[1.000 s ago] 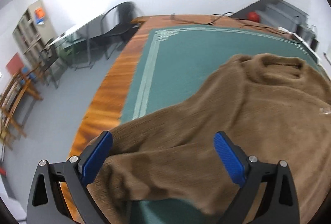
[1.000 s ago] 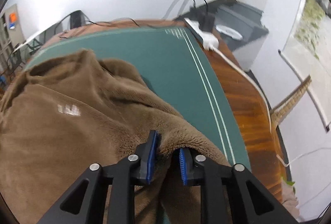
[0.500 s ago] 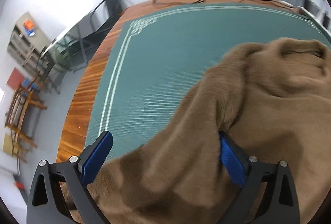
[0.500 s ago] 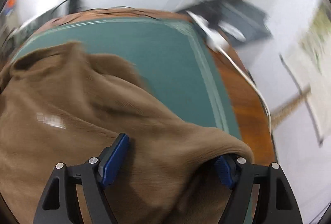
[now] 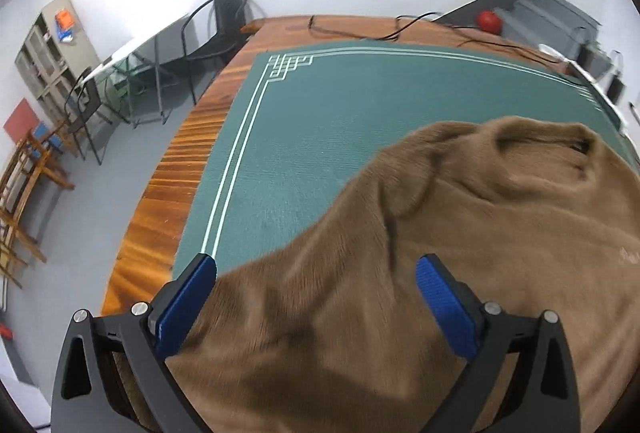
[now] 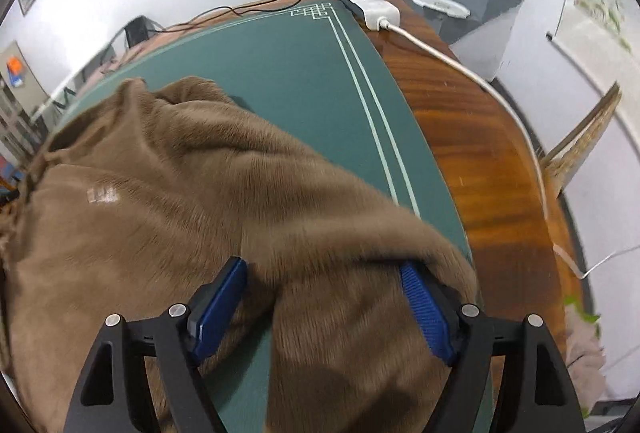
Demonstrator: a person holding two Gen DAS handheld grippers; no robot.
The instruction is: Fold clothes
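Note:
A brown fleece sweater [image 5: 500, 233] lies front up on the green mat [image 5: 320, 105], collar toward the far side. My left gripper [image 5: 316, 269] is open just above the sweater's left sleeve, which runs loose between its blue pads. In the right wrist view the sweater [image 6: 140, 233] has its right sleeve folded in toward the body. My right gripper [image 6: 323, 269] straddles that sleeve with its jaws opening. Fabric lies between the pads and drapes over the right pad [image 6: 424, 309].
The mat covers a wooden table [image 5: 168, 185] whose bare edge [image 6: 472, 153] runs along both sides. A white power strip [image 6: 368, 9] with chargers and cables sits at the far right corner. Chairs [image 5: 216, 33] and shelves stand beyond the left side.
My right gripper was shut on a fold of the sleeve and now stands wide with the fabric loose. The left sleeve has shifted from near the table's edge in toward the body.

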